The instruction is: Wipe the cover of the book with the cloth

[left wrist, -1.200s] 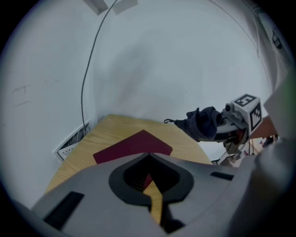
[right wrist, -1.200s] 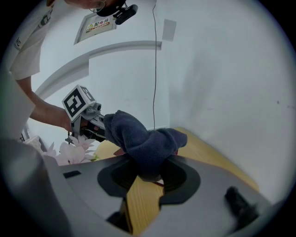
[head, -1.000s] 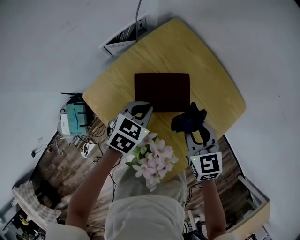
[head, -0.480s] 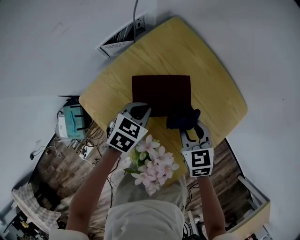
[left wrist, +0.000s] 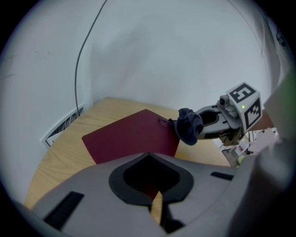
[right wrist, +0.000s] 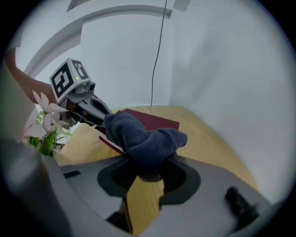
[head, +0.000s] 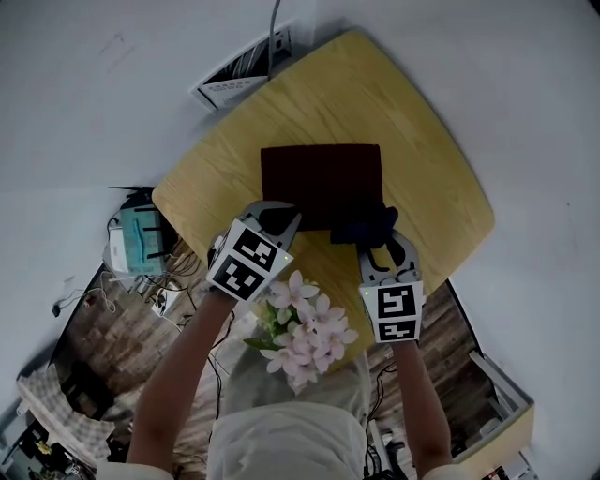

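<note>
A dark red book (head: 322,183) lies flat in the middle of the yellow wooden table (head: 427,159). My left gripper (head: 279,218) is at the book's near left edge, its jaws closed on that edge; in the left gripper view the red cover (left wrist: 132,139) shows just past them. My right gripper (head: 373,240) is shut on a bunched dark blue cloth (head: 364,227), which sits over the book's near right corner. In the right gripper view the cloth (right wrist: 143,139) bulges out of the jaws and hides part of the book (right wrist: 152,120).
Pink flowers (head: 305,323) stand at the table's near edge between my arms. A white striped panel (head: 239,84) and a cable (head: 274,28) are by the wall beyond the table. A teal box (head: 141,234) with tangled wires sits on the floor at the left.
My right gripper has carried the cloth left and forward, from beside the book onto its near right corner. My left gripper has stayed at the book's near left edge.
</note>
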A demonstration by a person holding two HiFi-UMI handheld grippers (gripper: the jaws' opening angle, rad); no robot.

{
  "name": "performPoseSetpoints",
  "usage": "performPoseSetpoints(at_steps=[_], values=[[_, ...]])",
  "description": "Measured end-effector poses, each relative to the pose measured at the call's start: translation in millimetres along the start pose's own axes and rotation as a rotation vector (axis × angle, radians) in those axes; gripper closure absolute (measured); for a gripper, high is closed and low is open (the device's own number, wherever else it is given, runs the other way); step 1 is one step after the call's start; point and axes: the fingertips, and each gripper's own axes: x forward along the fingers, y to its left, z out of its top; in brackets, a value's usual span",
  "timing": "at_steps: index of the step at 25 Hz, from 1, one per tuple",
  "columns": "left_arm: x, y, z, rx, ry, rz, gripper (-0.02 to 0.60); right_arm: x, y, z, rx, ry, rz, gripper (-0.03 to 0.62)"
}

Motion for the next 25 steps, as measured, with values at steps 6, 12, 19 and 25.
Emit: performPoseSetpoints(at_steps=[6, 12, 19, 25], values=[[1, 0, 0, -0.025, 0.028, -0.037, 0.572, 8, -9, 11, -0.029, 0.01, -0.009, 0.448], [3, -1, 0, 0.022, 0.018, -0.065, 0.572, 22, -19, 25, -0.05, 0.008, -0.023, 0.448], [3, 0, 1, 0.017, 0.027, -0.074, 0.572, 39, -31, 40, -0.069, 0.004, -0.036, 0.448], [4, 0, 0, 0.037, 0.037, -0.044, 0.572, 55, -46, 54, -0.079, -0.002, -0.054, 0.448]])
